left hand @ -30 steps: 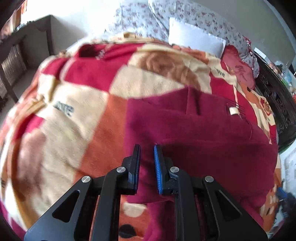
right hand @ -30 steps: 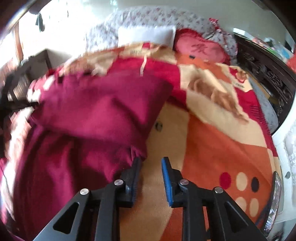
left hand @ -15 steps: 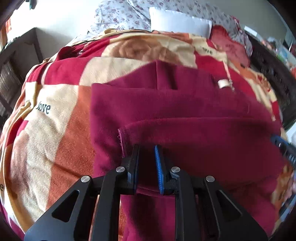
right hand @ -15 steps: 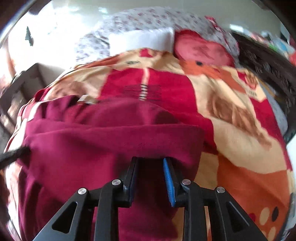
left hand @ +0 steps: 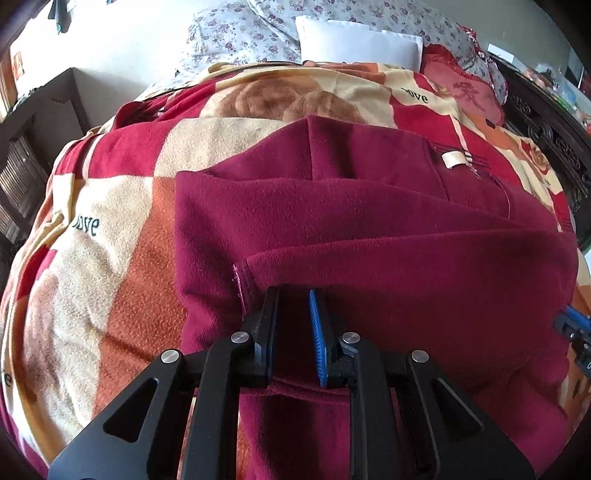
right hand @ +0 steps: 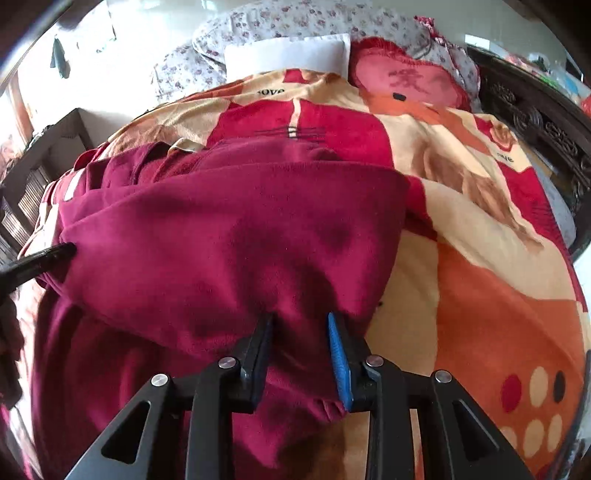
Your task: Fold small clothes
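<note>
Fleece, dark red, fills the near half of the left wrist view: a maroon garment (left hand: 369,236) lies spread on a bed, over a plush blanket (left hand: 110,229) patterned in red, cream and orange with the word "love" printed on it. A near layer of the garment is folded toward the far side over the rest, its folded edge running across the middle of the view. A small cream label (left hand: 453,159) sits on the far right part of the cloth. The left tool (left hand: 292,295) has its fingers set narrowly, clamped on the near edge of the folded layer, with cloth bunched between the black pad and the blue one. At the right edge a bit of the right tool (left hand: 572,325) shows, blue and black. Far off lie a white pillow (left hand: 358,40), a red cushion (left hand: 461,88) and a floral quilt (left hand: 236,33).

In the right wrist view the same maroon garment (right hand: 229,251) covers the left and centre, its folded layer ending in a right corner that rests on the blanket (right hand: 498,288). The right tool (right hand: 299,317) stands a little wider than the left; its jaws have just been opening slightly, yet cloth is pinched between the pads. At the left edge a black finger of the left tool (right hand: 40,258) reaches the garment's left side. A dark carved bed frame (right hand: 535,122) runs along the right.
</note>
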`<state>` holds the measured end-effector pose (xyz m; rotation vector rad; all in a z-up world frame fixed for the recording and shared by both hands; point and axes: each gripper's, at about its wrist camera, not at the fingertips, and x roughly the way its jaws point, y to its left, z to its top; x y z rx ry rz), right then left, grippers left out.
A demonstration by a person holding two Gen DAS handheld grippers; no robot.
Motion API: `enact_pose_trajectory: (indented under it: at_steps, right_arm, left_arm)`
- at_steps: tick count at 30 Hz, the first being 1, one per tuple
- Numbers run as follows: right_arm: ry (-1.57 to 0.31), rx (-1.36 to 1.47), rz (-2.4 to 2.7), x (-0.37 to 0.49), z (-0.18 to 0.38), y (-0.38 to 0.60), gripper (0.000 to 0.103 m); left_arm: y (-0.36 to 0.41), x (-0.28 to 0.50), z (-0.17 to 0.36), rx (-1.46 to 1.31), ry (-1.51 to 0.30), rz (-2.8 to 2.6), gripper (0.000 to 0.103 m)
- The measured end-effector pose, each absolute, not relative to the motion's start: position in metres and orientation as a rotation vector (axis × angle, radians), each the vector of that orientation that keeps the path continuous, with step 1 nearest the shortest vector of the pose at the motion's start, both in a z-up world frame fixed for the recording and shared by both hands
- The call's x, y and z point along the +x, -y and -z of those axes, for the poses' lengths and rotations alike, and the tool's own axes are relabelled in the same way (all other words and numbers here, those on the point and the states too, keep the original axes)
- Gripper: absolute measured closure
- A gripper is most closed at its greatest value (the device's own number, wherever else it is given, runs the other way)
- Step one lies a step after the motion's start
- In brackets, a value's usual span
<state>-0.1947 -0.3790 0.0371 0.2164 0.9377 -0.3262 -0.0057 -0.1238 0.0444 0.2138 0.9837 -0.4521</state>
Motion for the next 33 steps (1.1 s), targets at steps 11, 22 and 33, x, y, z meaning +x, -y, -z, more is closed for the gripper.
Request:
enact_pose_trajectory:
  at_steps: [11,22,33]
  right_arm:
    - [-0.883,0.326,0.359,-0.228,-0.067,0.393,0.072]
    - [-0.967,0.293,0.372,-0.228,-0.05,0.38,0.071]
    - [-0.941,0.313,0.284,-0.279,-0.071,0.342,0.057]
  left_arm:
    - [0.091,-0.036,-0.07,0.169,-0.99,0.461,0.087]
    - [0.072,-0.052,-0.068,0.184,-1.001,0.415,0.087]
    - [0.052,-0.088,-0.074,0.173,-1.017,0.439,0.087]
